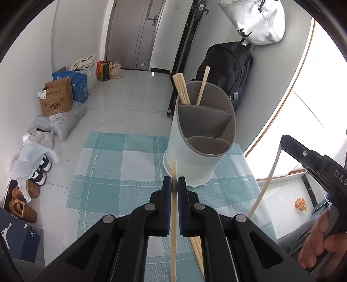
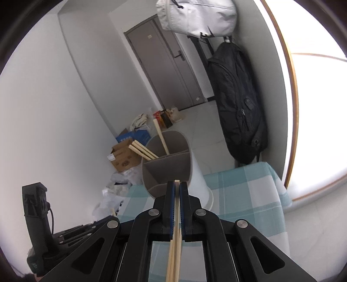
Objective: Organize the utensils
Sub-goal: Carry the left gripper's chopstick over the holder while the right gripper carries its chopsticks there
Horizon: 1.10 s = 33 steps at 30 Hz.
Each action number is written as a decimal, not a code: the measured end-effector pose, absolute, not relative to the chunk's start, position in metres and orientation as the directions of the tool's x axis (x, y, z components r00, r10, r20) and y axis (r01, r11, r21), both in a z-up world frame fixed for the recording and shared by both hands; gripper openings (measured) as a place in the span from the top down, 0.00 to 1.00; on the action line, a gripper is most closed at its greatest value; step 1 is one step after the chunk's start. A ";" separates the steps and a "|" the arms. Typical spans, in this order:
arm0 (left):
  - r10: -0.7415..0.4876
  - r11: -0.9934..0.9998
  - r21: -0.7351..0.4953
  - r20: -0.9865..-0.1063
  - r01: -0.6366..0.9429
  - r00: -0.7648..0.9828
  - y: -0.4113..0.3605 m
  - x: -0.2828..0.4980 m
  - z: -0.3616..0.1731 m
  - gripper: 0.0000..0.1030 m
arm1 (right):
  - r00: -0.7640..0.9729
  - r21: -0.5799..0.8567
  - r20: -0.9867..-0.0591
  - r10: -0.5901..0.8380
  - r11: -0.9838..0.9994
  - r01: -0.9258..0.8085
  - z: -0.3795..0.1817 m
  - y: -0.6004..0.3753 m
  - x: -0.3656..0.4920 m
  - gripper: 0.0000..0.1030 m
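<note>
A pale grey utensil holder (image 1: 195,156) with three compartments stands on the checked cloth (image 1: 121,164). Several wooden chopsticks (image 1: 182,89) lean in its far compartment; the two nearer compartments look empty. My left gripper (image 1: 174,181) is shut on a single chopstick (image 1: 173,217), just short of the holder's base. In the right wrist view my right gripper (image 2: 177,184) is shut on a pair of chopsticks (image 2: 174,256), raised in front of the holder (image 2: 167,171). The left wrist view shows the right gripper (image 1: 283,141) at the right edge, a chopstick (image 1: 266,184) hanging from it.
More loose chopsticks (image 1: 196,247) lie on the cloth under my left gripper. A black backpack (image 1: 225,69) and a white bag (image 1: 256,19) hang behind the holder. Boxes (image 1: 57,97), bags and shoes line the floor at left. A hand (image 1: 314,245) grips the right tool.
</note>
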<state>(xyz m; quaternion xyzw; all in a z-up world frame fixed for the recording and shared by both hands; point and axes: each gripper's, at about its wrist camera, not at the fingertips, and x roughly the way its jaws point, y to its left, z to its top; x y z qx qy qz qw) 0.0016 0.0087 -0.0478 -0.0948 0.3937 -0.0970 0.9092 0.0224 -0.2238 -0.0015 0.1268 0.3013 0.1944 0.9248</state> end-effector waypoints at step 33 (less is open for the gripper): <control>-0.337 0.932 -0.325 -0.611 0.161 0.717 0.003 0.036 0.040 0.99 | 0.779 0.331 -0.442 0.444 0.888 -0.319 0.080 -0.222 0.064 0.96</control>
